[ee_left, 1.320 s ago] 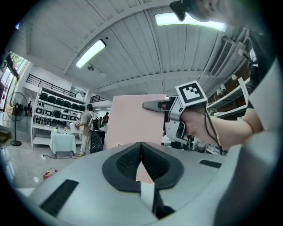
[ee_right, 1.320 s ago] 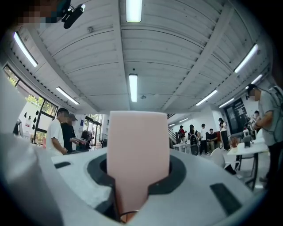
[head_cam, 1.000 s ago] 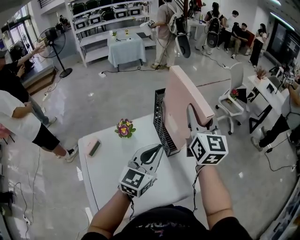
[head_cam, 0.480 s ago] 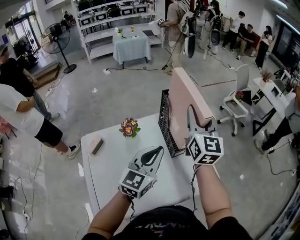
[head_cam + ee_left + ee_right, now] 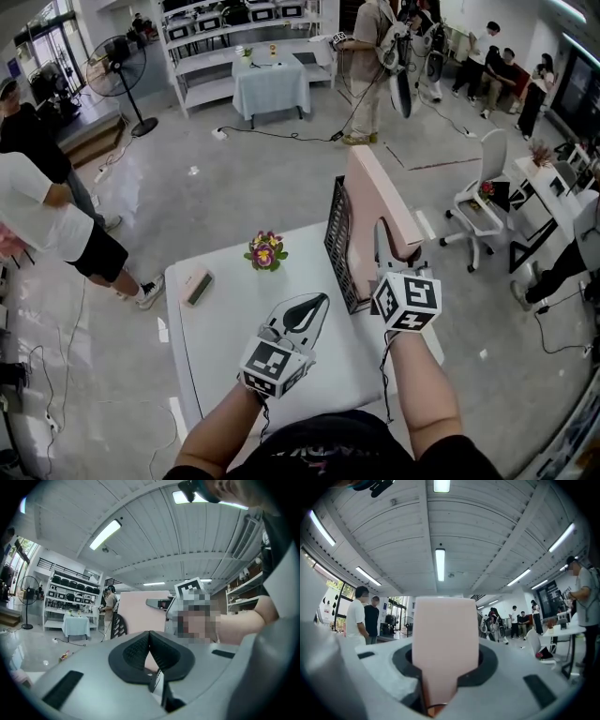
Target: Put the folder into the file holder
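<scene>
A thick pink folder (image 5: 375, 211) stands upright, its lower end beside the black mesh file holder (image 5: 339, 246) at the white table's right edge. My right gripper (image 5: 396, 255) is shut on the folder's near lower part. In the right gripper view the pink folder (image 5: 445, 644) fills the gap between the jaws and rises upward. My left gripper (image 5: 298, 314) hovers above the table left of the holder, shut and holding nothing. In the left gripper view the folder (image 5: 140, 611) and the holder (image 5: 119, 625) show beyond the closed jaws.
On the white table (image 5: 225, 328) sit a small flower pot (image 5: 266, 251) and a small flat device (image 5: 196, 287) at the left. People stand around; a white office chair (image 5: 483, 192) is at the right, a cloth-covered table (image 5: 272, 86) and shelving behind.
The folder and my right gripper have dropped slightly toward the file holder. The left gripper has stayed where it was.
</scene>
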Action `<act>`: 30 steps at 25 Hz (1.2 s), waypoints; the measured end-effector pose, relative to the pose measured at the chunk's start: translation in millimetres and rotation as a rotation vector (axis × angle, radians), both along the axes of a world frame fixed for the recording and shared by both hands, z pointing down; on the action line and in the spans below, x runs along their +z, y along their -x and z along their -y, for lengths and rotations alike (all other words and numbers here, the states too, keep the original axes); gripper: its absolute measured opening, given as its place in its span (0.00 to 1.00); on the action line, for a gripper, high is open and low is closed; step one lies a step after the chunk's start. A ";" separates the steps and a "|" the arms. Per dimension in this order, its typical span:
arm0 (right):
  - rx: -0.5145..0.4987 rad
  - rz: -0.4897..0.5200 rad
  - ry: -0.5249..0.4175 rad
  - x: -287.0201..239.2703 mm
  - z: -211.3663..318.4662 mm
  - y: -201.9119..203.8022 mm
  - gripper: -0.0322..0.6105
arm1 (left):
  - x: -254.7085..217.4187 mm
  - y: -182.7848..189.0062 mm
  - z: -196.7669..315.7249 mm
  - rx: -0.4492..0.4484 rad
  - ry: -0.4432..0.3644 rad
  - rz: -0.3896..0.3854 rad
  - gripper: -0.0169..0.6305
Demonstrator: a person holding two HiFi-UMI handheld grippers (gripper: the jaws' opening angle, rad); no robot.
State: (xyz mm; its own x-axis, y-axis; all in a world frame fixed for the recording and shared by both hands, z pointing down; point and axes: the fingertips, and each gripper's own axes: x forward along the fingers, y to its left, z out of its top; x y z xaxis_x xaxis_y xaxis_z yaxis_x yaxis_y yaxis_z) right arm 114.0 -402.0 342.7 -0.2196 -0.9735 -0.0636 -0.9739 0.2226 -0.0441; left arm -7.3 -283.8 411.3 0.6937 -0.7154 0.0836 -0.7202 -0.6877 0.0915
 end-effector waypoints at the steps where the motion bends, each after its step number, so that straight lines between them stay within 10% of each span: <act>1: -0.001 -0.001 0.006 4.7 0.3 0.8 0.27 | 1.0 1.1 0.1 -0.003 0.004 0.000 0.03; 30: -0.052 -0.040 0.130 88.2 -9.6 11.5 0.38 | 27.8 37.2 -22.0 -0.071 0.071 -0.013 0.03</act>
